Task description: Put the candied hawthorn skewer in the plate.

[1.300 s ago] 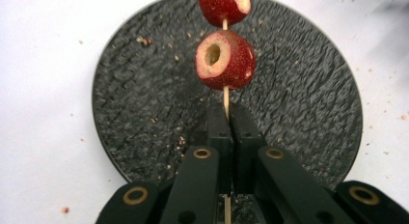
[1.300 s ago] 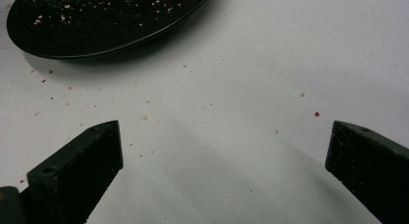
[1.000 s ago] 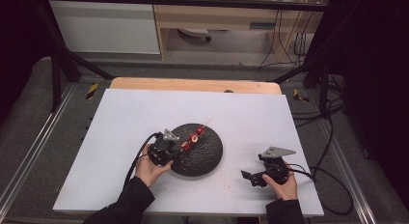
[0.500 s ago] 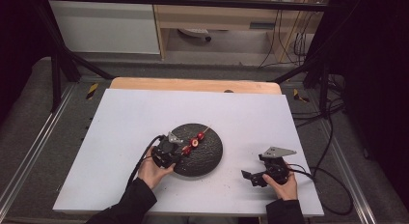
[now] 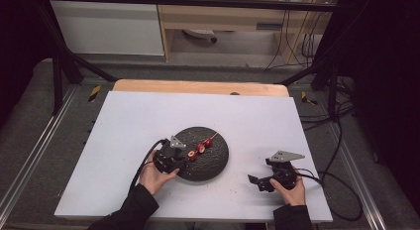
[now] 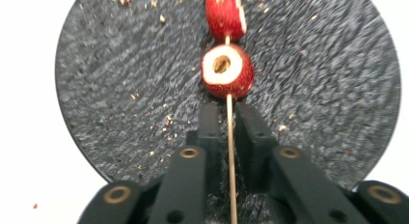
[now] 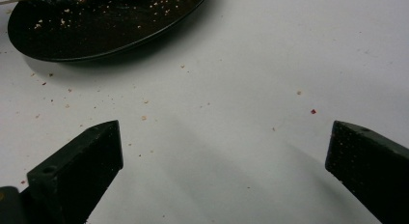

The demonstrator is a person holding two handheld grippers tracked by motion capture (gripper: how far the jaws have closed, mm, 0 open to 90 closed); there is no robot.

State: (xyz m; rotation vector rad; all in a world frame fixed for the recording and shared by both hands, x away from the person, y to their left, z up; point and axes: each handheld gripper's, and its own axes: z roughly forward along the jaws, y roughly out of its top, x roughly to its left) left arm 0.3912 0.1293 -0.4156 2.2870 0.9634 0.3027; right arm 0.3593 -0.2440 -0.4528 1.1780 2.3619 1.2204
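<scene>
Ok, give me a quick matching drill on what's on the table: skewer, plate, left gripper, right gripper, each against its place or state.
1 skewer
2 plate
3 left gripper
4 right gripper

a fingers wide apart over bare table
b black, round, crumb-strewn
c fingers just opened, stick between them
d threaded through red fruit pieces

Pairs: 1-d, 2-b, 3-c, 4-a

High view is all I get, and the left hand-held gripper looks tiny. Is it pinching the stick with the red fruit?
Observer: No. The left hand-held gripper has just been opening its jaws. The stick lies between them with a gap on each side.
Operator: What's the nearest fruit like?
Observer: The nearest red fruit has white flesh and a hollowed core.
Operator: And the other hand-held gripper?
Observer: The right hand-held gripper stands wide open, nothing between its jaws.
</scene>
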